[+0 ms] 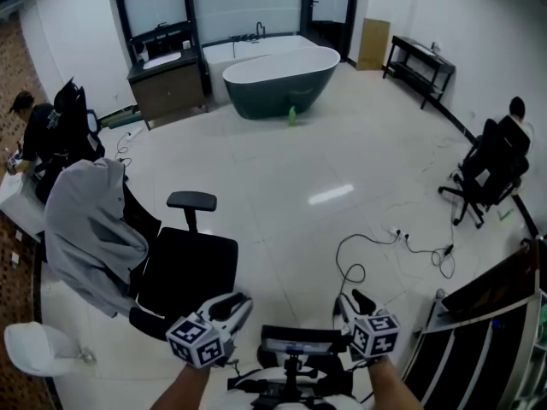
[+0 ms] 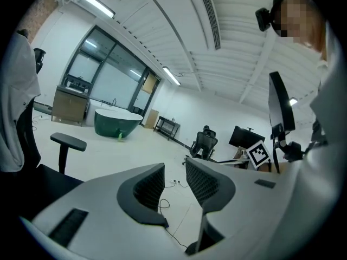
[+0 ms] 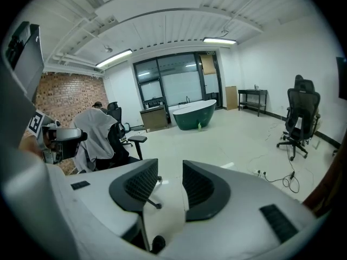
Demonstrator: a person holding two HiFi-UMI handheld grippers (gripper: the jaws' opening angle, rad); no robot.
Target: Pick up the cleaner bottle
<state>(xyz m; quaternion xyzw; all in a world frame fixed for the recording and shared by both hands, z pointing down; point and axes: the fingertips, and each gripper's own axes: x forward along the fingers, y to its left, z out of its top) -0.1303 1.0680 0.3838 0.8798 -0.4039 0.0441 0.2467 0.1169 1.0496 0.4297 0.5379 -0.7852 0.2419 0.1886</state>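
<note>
Left gripper [image 1: 240,303] and right gripper [image 1: 351,300]: jaws together, empty. Small green item, probably the cleaner bottle [image 1: 291,115], stands at the floor's [image 1: 359,156] far end, just beside the bathtub [image 1: 282,79].

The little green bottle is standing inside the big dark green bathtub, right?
Not inside: the small green cleaner bottle stands on the white floor, just in front of the big dark green bathtub. The head view shows it.

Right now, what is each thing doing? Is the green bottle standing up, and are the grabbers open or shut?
cleaner bottle: standing on the floor against the bathtub, untouched.
left gripper: shut, empty.
right gripper: shut, empty.
grey jacket: draped over the office chair.
</note>
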